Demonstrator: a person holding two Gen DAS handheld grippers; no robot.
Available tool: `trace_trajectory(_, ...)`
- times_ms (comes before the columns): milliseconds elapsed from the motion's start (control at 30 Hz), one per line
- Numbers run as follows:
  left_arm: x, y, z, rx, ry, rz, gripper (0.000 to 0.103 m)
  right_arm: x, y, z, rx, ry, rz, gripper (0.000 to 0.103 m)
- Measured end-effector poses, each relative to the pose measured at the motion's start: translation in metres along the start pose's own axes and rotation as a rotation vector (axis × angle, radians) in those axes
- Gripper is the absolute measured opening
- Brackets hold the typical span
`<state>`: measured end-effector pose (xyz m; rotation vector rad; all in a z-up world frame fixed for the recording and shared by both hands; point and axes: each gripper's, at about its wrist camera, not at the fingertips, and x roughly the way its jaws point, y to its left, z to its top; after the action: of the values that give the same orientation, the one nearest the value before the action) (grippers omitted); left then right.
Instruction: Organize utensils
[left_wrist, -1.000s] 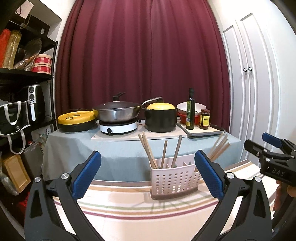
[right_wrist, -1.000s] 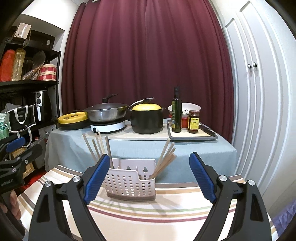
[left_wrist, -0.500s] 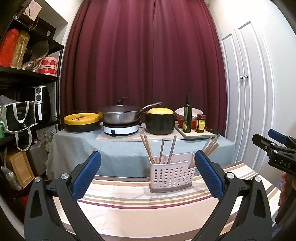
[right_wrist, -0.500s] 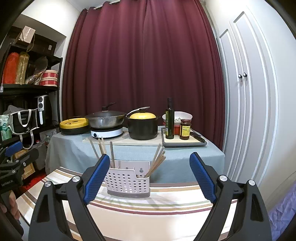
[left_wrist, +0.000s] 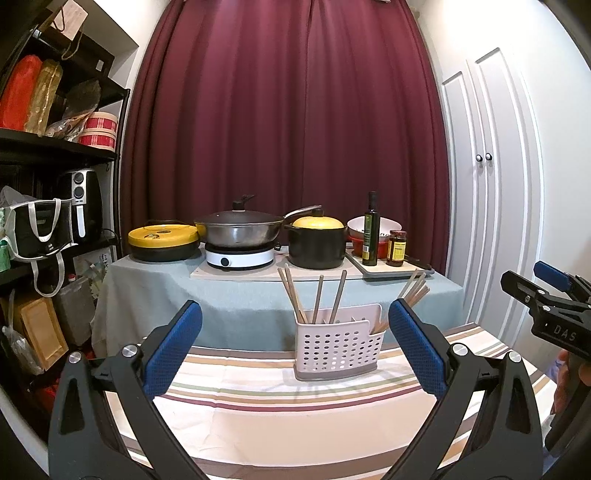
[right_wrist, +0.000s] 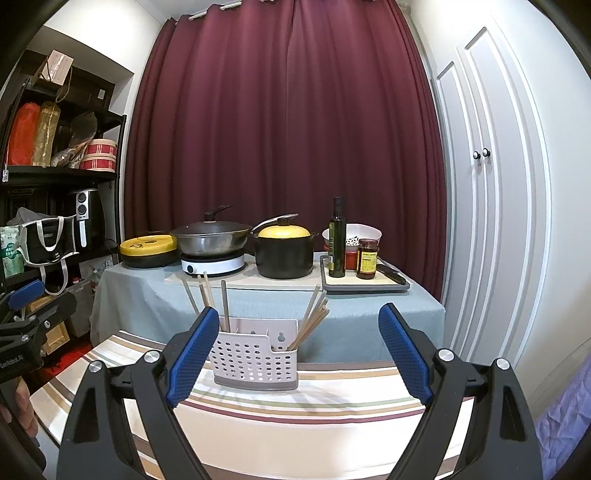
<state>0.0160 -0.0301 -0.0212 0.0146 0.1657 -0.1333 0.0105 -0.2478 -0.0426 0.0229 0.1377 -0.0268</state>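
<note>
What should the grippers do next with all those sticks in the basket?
Probably bring the right gripper forward to the white perforated plastic basket and take one wooden chopstick. Both grippers are open and empty, held back from it, and the left gripper is no closer.

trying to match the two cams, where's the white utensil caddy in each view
Left wrist: white utensil caddy sits right of centre, between the open left claw tips.
Right wrist: caddy sits left of centre, beside the right claw's left tip.
Shared landmark: yellow-lidded black pot.
</note>
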Motion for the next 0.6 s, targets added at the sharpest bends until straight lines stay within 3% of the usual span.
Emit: trace_trajectory(600, 0.0041, -0.0047, -0.004, 0.023, 0.017, 0.015, 0.099, 0.0021, -0.0007, -0.0035, -0.008, 0.011, -0.002, 0.085)
